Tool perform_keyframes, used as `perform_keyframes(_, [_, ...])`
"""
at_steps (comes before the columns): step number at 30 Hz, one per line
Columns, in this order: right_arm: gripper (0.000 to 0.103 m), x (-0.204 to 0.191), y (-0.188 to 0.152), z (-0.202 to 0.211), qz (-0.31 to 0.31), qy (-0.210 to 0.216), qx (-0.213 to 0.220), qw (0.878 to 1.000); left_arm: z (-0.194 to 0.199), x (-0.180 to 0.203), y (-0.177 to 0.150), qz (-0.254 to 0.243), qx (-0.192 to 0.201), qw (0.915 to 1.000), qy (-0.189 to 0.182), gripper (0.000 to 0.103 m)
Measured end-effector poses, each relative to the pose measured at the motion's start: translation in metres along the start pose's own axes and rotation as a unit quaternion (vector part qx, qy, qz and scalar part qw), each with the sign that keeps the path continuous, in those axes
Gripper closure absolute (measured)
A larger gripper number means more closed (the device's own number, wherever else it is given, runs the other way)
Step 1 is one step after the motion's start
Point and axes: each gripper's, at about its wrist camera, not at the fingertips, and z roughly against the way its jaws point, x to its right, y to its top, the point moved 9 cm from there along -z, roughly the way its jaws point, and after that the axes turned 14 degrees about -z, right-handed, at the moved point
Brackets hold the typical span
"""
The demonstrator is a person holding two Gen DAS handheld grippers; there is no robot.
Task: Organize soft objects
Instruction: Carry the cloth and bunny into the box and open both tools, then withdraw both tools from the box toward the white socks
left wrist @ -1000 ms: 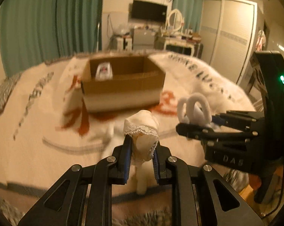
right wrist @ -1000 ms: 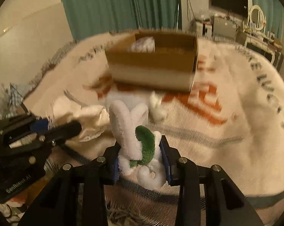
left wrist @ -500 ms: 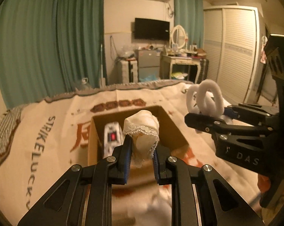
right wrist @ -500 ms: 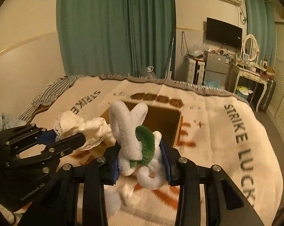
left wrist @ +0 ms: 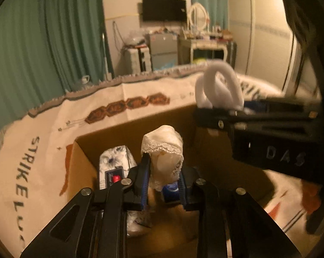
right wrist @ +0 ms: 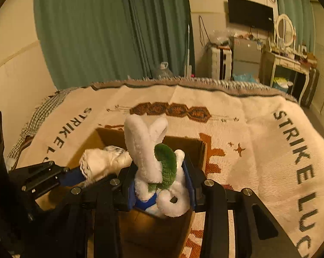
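Note:
My left gripper [left wrist: 163, 180] is shut on a cream lace-trimmed soft doll [left wrist: 165, 150] and holds it over the open cardboard box [left wrist: 80, 172]. My right gripper [right wrist: 161, 185] is shut on a white plush rabbit [right wrist: 144, 146] with a green piece and holds it above the box's near right corner [right wrist: 183, 142]. The rabbit's ears [left wrist: 217, 88] and the right gripper show at right in the left wrist view. The left gripper and doll [right wrist: 99, 163] show at left in the right wrist view. A floral packet [left wrist: 114, 165] lies inside the box.
The box sits on a bed covered by a cream blanket [right wrist: 258, 139] lettered STRIKE LUCK. Green curtains [right wrist: 110, 32], a TV [right wrist: 250, 14], a small fridge [right wrist: 245, 53] and a dressing table [right wrist: 291, 64] stand beyond the bed. A wardrobe [left wrist: 269, 32] is at right.
Both grippers have moved forward and closer to the box, each still holding its toy. The box has grown large beneath them; the doll and rabbit now hang over its opening.

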Motion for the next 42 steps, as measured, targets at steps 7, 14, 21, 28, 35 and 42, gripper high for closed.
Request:
perform_keyframes(7, [0.037,0.005,-0.005,0.007,-0.008,-0.011,0.014,1.000,0.011,-0.002,-0.005,0.010,0.015,0.9998,0.009,0.026])
perform_keyframes(14, [0.025,-0.006,0.012,0.077,0.005,-0.028,0.058,0.998,0.086,-0.021,0.021,0.019,0.059,0.9969,0.048,0.026])
perform_keyframes(21, [0.011,-0.030,0.021,0.207,0.021,-0.044,0.123,0.991,0.212,-0.039,0.042,0.046,0.144,0.9845,0.089,0.014])
perform_keyframes(28, [0.000,-0.039,-0.004,0.301,0.035,-0.063,0.169,0.983,0.275,-0.029,0.023,0.041,0.162,0.9805,0.104,0.008])
perform_keyframes(35, [0.000,-0.032,-0.067,0.299,0.035,-0.060,0.148,0.986,0.244,0.003,-0.035,0.051,0.103,0.9896,0.086,0.008])
perform_keyframes(42, [0.000,0.003,-0.138,0.217,0.022,-0.091,0.072,0.993,0.162,0.051,-0.102,0.059,0.011,0.9974,0.040,0.008])
